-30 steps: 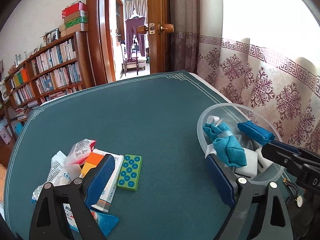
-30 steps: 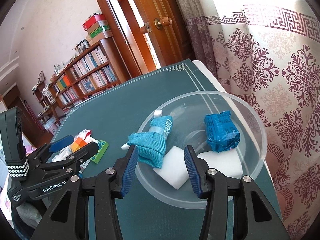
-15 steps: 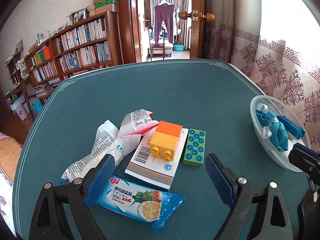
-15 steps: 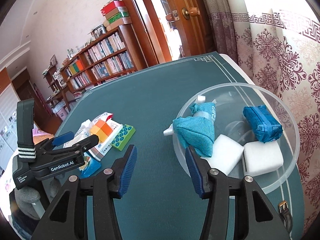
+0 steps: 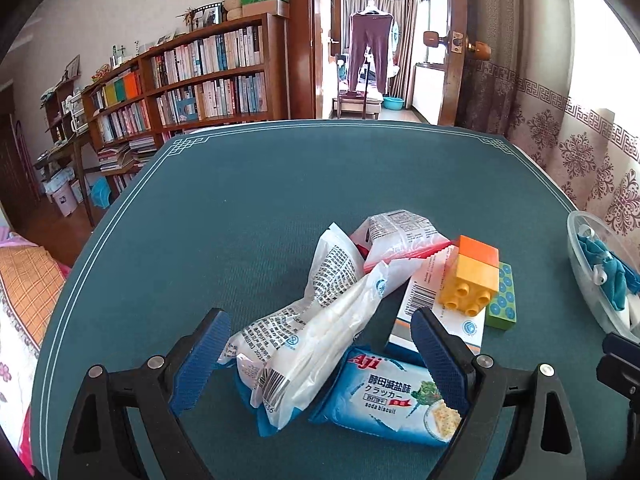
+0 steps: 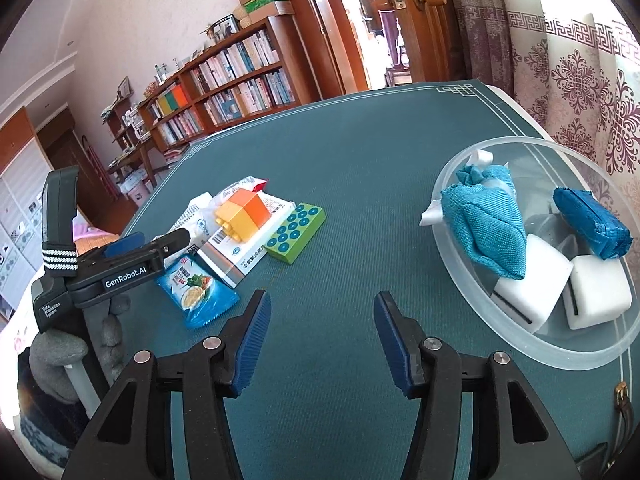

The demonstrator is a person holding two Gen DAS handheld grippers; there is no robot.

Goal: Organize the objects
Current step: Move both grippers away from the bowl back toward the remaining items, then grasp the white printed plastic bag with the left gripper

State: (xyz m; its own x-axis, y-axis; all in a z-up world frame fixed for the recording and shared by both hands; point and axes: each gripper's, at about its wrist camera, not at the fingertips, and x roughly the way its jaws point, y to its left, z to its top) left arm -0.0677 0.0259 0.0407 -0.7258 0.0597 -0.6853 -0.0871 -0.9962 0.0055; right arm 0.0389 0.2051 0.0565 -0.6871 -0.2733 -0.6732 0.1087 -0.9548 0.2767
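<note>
Bowl (image 5: 580, 264) was cut off at left-wrist view's right edge; medicine box (image 5: 424, 300) lay partly hidden under brick (image 5: 472, 276) and wrappers (image 5: 332, 312).

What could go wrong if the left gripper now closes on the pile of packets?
1. The open left gripper straddles both the white packet and the blue biscuit packet, so it may catch two at once.
2. The yellow-orange block rests on the white box; dragging the pile could topple it.
3. Squeezing may crush the biscuits.
</note>
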